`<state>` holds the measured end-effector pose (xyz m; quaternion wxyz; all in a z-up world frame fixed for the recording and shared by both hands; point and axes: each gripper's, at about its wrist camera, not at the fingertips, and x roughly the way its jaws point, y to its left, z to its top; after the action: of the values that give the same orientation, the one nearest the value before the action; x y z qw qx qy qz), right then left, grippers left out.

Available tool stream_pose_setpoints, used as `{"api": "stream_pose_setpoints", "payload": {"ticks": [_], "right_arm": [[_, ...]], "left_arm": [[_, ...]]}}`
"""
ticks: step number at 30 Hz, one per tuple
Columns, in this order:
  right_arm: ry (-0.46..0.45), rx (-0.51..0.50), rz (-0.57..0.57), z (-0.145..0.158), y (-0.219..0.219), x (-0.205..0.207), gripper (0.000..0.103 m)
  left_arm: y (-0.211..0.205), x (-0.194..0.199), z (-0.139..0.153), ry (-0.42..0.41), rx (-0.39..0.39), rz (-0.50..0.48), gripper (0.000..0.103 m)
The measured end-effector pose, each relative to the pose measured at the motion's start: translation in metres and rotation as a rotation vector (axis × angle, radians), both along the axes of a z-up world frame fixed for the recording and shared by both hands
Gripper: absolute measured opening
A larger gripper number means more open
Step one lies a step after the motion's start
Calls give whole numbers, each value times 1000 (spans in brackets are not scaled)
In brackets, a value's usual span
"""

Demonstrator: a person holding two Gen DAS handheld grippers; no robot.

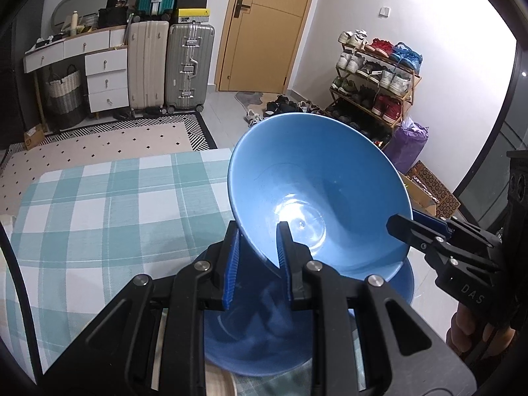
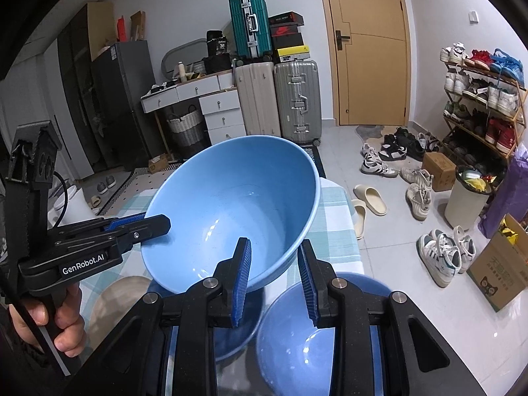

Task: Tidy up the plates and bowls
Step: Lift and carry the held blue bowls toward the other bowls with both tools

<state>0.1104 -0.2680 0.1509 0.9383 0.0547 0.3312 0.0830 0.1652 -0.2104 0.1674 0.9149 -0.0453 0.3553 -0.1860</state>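
Note:
A large light-blue bowl [image 1: 316,184] is held tilted in the air above the checked tablecloth [image 1: 99,204]. My left gripper [image 1: 257,257] is shut on its near rim. My right gripper [image 2: 274,270] straddles the opposite rim of the same bowl [image 2: 237,204], with its outer finger standing a little off the wall. It also shows in the left wrist view [image 1: 412,227] at the bowl's right edge. A second blue bowl [image 1: 257,340] sits on the table under the held one. Another blue bowl [image 2: 297,340] lies under my right gripper.
A beige plate or bowl [image 2: 115,300] lies on the table at the left of the right wrist view. Beyond the table's far edge the floor holds shoes, slippers [image 2: 369,198], cardboard boxes [image 2: 501,264], a bin, suitcases [image 2: 297,99] and a shoe rack [image 2: 481,99].

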Motion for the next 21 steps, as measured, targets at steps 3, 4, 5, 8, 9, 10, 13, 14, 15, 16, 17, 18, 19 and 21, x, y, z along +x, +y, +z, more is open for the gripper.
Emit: {"api": "stream_pose_setpoints", "payload": {"ticks": [3, 4, 5, 8, 9, 10, 13, 14, 15, 16, 17, 18, 19, 21], "right_arm": [[-3, 5, 7, -1, 4, -7, 30], [-4, 6, 11, -1, 6, -8, 30], [-4, 7, 13, -1, 7, -10, 30], [-2, 10, 22, -4, 12, -17, 30], [0, 10, 25, -4, 15, -17, 30], [2, 13, 28, -5, 17, -19, 30], [5, 9, 37, -9, 22, -24, 30], [7, 9, 40, -10, 24, -25, 30], [8, 10, 42, -11, 25, -26, 30], [10, 11, 46, -12, 27, -28, 30], [12, 11, 49, -14, 29, -29, 30], [14, 12, 51, -16, 30, -29, 30], [16, 12, 53, -17, 30, -30, 30], [19, 10, 58, -20, 33, -32, 30]], "left_arm": [[5, -8, 1, 2, -2, 0, 18], [7, -12, 1, 2, -2, 1, 18], [7, -15, 1, 2, -2, 2, 18], [13, -26, 0, 3, -3, 10, 18], [15, -32, 0, 4, 0, 12, 18], [15, -33, -2, 5, 2, 14, 18], [20, -42, -6, 9, 11, 20, 18], [21, -44, -7, 11, 10, 23, 18], [23, -48, -8, 11, 11, 25, 18], [24, -51, -9, 12, 13, 28, 18], [23, -48, -11, 14, 14, 31, 18], [24, -50, -12, 15, 15, 34, 18], [25, -51, -14, 16, 17, 36, 18], [26, -54, -17, 19, 19, 40, 18]]}}
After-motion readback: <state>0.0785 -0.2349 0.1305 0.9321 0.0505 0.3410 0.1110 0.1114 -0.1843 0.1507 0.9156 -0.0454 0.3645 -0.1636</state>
